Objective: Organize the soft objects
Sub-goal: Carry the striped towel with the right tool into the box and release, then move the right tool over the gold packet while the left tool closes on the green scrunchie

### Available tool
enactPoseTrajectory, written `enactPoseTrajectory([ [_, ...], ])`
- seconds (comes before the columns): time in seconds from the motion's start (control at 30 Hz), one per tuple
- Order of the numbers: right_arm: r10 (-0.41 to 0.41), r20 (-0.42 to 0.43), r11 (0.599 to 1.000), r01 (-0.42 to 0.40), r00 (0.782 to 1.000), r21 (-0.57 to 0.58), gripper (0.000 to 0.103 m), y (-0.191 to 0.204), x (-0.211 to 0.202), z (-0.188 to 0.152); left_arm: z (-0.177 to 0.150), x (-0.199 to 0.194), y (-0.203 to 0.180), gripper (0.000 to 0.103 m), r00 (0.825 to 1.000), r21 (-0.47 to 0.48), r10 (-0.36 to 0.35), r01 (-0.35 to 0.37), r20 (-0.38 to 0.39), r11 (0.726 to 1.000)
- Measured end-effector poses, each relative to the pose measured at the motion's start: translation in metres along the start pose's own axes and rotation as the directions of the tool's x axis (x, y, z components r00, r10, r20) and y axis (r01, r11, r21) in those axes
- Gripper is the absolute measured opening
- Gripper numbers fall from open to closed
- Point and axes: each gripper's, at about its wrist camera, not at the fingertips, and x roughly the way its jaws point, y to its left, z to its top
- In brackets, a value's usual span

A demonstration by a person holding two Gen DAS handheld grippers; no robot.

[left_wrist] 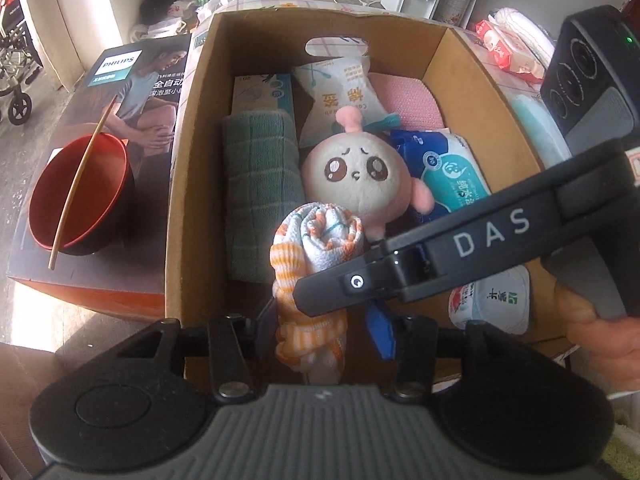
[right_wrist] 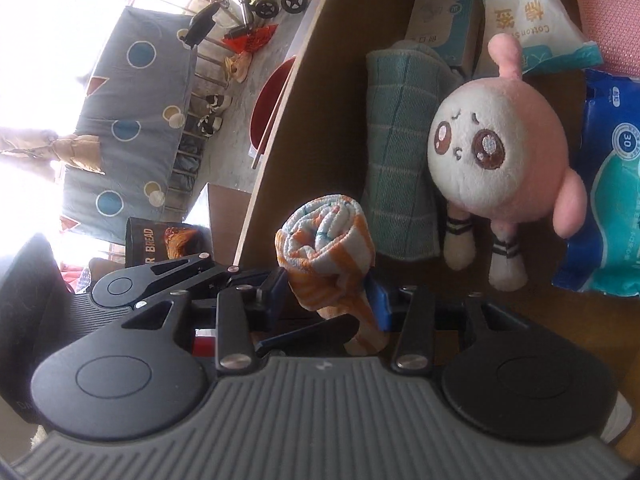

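Cluttered room behind, cardboard box (left_wrist: 192,184) open below both grippers. Rolled striped towel (left_wrist: 316,248) clamped between the left gripper (left_wrist: 328,332) pads and likewise the right gripper (right_wrist: 332,300), both narrowed onto it; roll's long axis pointing away from each claw, end-on, hanging just over the box's near left corner beside one green folded cloth (left_wrist: 260,184). Also inside: one plush doll (left_wrist: 360,176), one wet-wipe pack (left_wrist: 452,172), one cotton-swab bag (left_wrist: 340,96). Outside, one red bowl (left_wrist: 80,196).

Both tongs, left tongs (left_wrist: 326,326) and right tongs (right_wrist: 330,294), are black with grey ribbed bodies, silver screws and blue pads. One arm says "DAS" in white.
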Motion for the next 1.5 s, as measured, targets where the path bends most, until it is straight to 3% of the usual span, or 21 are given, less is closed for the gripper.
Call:
enactPoseTrajectory([
  [0.17,-0.002,-0.046,0.999,0.004,0.999,0.034,0.045,-0.008,0.021,0.001,-0.006,0.004,0.004,0.054,0.999,-0.030,-0.040,0.040,-0.014,0.999],
  [0.63,0.056,0.032,0.997,-0.057,0.998,0.043,0.051,-0.016,0.011,0.010,-0.011,-0.022,0.000,0.061,0.997,-0.059,-0.054,0.058,0.064,0.997],
  [0.77,0.092,0.114,0.995,-0.096,0.989,0.037,0.052,-0.018,-0.015,-0.005,-0.016,-0.035,-0.008,0.065,0.986,-0.074,-0.090,0.101,0.137,0.992],
  [0.9,0.081,0.252,0.997,-0.081,0.964,-0.013,0.059,-0.019,-0.061,-0.033,-0.020,-0.047,-0.025,0.071,0.967,-0.050,-0.121,0.136,0.225,0.989],
  [1.03,0.053,0.416,0.998,-0.033,0.908,-0.055,0.066,-0.026,-0.117,-0.070,-0.015,-0.050,-0.051,0.074,0.956,0.011,-0.162,0.165,0.245,0.986],
  [1.1,0.032,0.495,0.999,-0.009,0.869,-0.050,0.069,-0.036,-0.147,-0.089,-0.008,-0.048,-0.067,0.074,0.957,0.048,-0.167,0.160,0.239,0.986],
  [1.27,-0.125,0.663,0.987,0.162,0.738,0.006,0.074,-0.064,-0.216,-0.145,0.009,-0.049,-0.106,0.074,0.950,0.140,-0.192,0.161,0.248,0.977],
  [1.33,-0.213,0.706,0.969,0.241,0.676,0.062,0.078,-0.079,-0.239,-0.168,0.020,-0.048,-0.124,0.074,0.948,0.171,-0.211,0.173,0.238,0.970],
  [1.37,-0.264,0.719,0.954,0.284,0.643,0.097,0.079,-0.091,-0.249,-0.183,0.027,-0.045,-0.138,0.074,0.948,0.196,-0.227,0.184,0.225,0.963],
  [1.5,-0.451,0.701,0.875,0.428,0.552,0.226,0.081,-0.129,-0.266,-0.220,0.050,-0.037,-0.191,0.080,0.945,0.283,-0.271,0.214,0.181,0.935],
])
